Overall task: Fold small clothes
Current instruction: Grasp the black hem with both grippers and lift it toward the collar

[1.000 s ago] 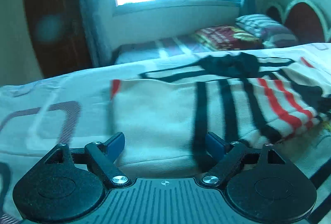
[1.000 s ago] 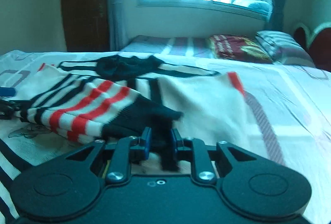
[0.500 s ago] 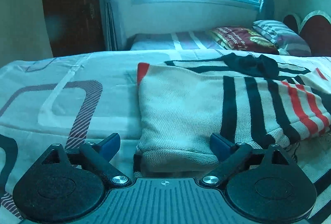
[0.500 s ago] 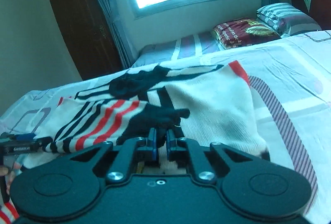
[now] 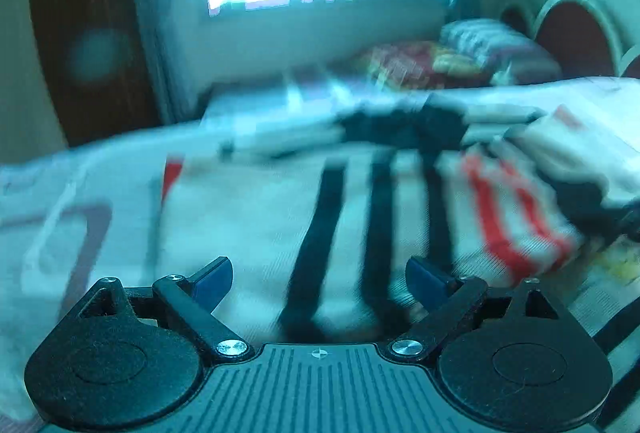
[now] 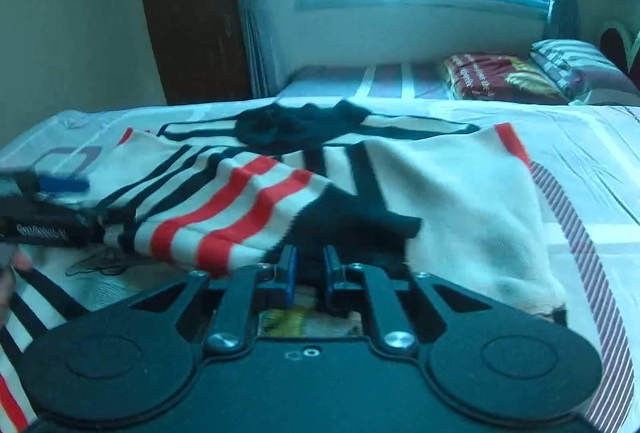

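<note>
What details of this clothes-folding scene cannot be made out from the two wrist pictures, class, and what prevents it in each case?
1. Left wrist view: motion blur smears the cream knitted sweater with black and red stripes; its folds and edges are unclear.
2. Right wrist view: whether the right gripper actually pinches the sweater's black cuff; its near-shut fingers hide the contact.
3. Right wrist view: the left gripper is cut off by the left edge.
</note>
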Tool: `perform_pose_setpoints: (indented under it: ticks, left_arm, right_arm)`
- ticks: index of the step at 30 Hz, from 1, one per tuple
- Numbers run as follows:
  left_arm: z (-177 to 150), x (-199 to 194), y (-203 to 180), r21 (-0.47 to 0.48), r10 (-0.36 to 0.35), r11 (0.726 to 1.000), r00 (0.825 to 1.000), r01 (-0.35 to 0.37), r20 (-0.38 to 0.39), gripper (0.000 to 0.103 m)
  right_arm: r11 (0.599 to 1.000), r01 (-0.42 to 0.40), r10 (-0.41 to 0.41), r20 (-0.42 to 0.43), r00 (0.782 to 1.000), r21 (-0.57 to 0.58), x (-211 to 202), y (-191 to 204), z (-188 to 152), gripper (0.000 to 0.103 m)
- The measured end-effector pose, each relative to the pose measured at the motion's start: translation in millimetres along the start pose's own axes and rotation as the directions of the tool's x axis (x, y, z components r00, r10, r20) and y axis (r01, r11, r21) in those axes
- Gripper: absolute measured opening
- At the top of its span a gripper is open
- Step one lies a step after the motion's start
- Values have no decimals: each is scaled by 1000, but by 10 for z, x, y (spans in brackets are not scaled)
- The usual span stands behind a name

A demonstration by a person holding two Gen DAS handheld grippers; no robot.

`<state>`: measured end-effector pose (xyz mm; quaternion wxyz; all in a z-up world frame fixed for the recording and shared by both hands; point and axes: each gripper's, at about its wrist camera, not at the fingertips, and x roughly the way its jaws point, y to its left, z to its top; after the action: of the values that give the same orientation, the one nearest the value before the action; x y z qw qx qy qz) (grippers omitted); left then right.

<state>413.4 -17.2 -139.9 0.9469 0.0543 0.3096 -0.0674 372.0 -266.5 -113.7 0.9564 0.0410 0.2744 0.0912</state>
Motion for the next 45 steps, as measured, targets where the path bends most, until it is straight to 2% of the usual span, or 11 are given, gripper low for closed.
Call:
perform_pose_setpoints:
  ticks: [1, 3, 9, 13, 18, 24, 30, 36, 42, 44, 45]
  left_arm:
    - [-33, 2, 112, -53, -21, 998, 1000, 21, -8, 98]
    - [-71, -34, 168, -24, 4, 1000, 1000, -4, -8, 102]
    - [-29, -85, 146, -5, 27, 1000, 999, -27, -22, 103]
    - [-106, -115, 97, 61, 44, 997, 999, -43, -20, 103]
    - [-92, -152, 93, 50, 60, 997, 998, -58, -22, 103]
    - [-35, -454, 77, 70, 91, 993, 996, -92, 12, 103]
    - [-39, -745, 107, 77, 86, 993, 996, -88, 34, 103]
    - [-332, -1047, 244, 61, 77, 995, 997, -76, -1, 103]
    - [-710, -1553, 450, -50, -6, 999, 1000, 5, -28, 103]
    - [-889, -1734, 549, -118, -62, 991, 996, 55, -58, 92]
    - [-985, -1809, 592, -150, -94, 985, 992, 81, -80, 83]
  right_arm:
    - [999, 34, -34, 2, 999, 6, -34, -49, -11, 11]
    - [997, 74, -74, 12, 997, 12, -93, -137, -49, 11]
    - [996, 83, -83, -26, 996, -18, -49, -93, 36, 17]
    - [992, 119, -120, -37, 992, -34, -34, -103, 13, 30]
    - [993, 116, -116, -34, 993, -5, -81, -119, 16, 32]
    - [993, 116, -116, -21, 993, 13, -359, -58, 5, 32]
    - [993, 110, -108, -34, 994, 50, -598, -59, -17, 33]
    - [988, 110, -109, -18, 994, 111, -1031, -188, -100, 39]
    - [981, 95, -89, -41, 995, 170, -1581, -306, -397, 39]
    - [976, 76, -64, -64, 996, 204, -1790, -346, -570, 39]
    - [972, 66, -49, -82, 995, 225, -1883, -364, -666, 39]
